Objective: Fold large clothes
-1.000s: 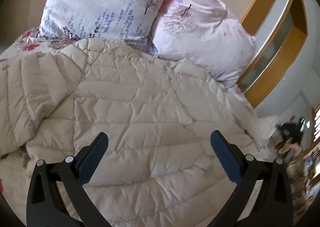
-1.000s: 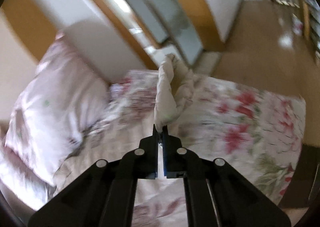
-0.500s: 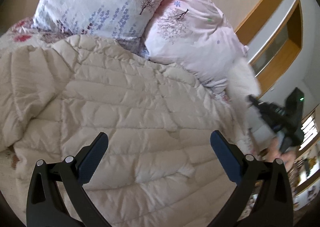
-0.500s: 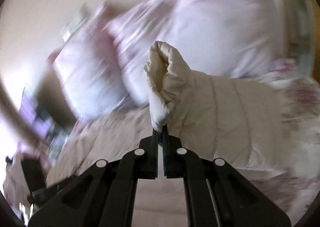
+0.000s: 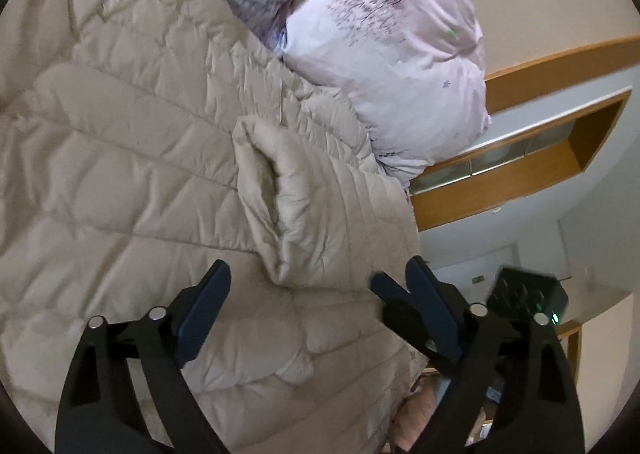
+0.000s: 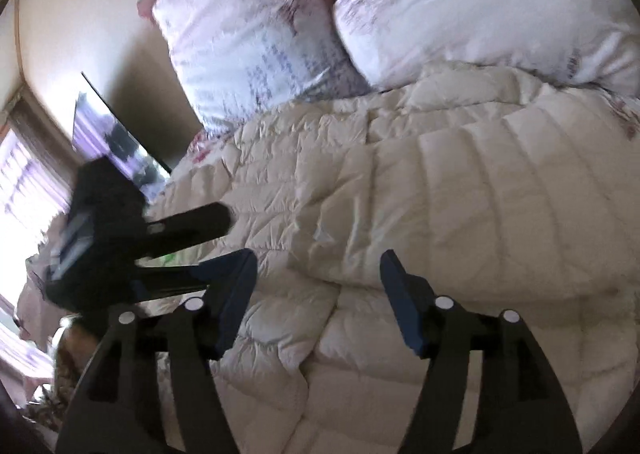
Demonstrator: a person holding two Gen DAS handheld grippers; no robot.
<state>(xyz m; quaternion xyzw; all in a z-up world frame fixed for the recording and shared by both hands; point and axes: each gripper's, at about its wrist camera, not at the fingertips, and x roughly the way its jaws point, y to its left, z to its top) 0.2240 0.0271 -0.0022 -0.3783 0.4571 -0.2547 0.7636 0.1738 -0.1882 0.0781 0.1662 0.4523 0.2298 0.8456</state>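
Lying puffy and quilted, cream down jacket (image 5: 168, 158) has sleeve (image 5: 304, 206) folded over.

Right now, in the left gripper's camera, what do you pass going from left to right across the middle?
Puffy beige coat → its folded-over sleeve → the pink pillow → the wooden frame on the wall.

Pillows (image 5: 384, 54) wall off the jacket's (image 5: 140, 174) far edge — near side open.
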